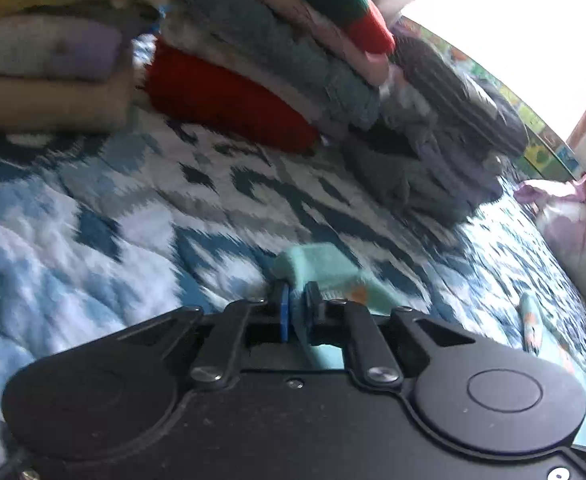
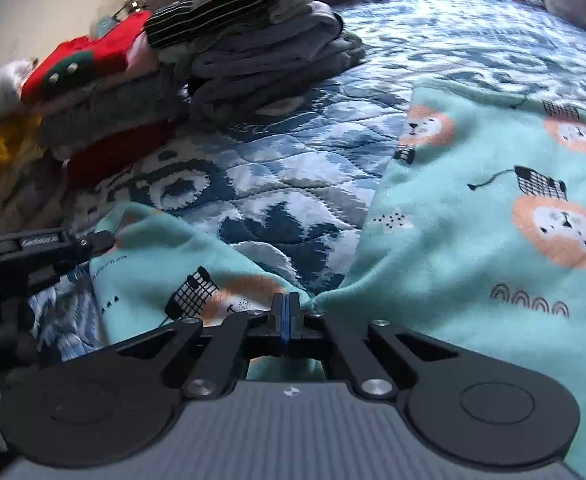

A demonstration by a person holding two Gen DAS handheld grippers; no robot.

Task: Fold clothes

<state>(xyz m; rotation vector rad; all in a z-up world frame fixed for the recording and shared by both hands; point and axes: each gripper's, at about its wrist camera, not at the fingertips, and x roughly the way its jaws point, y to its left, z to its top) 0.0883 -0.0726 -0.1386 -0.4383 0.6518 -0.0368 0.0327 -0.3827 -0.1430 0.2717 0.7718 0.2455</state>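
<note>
A mint-green garment [image 2: 493, 184] printed with orange lions lies spread on the blue patterned quilt [image 2: 285, 184]. My right gripper [image 2: 287, 304] is shut on a fold of it at the near edge. In the left wrist view my left gripper [image 1: 297, 300] is shut on another part of the mint garment [image 1: 321, 268], a bunched corner sticking up between the fingers. The left gripper [image 2: 49, 244] also shows at the left of the right wrist view, holding the garment's left end. The cloth sags between the two grips.
Stacks of folded clothes stand at the back of the bed: a beige and lilac pile [image 1: 49, 76], a red and teal pile [image 1: 253, 80], a grey striped pile [image 2: 261, 40]. A pink bundle [image 1: 573, 208] sits at the right. A bright window [image 1: 513, 8] lies beyond.
</note>
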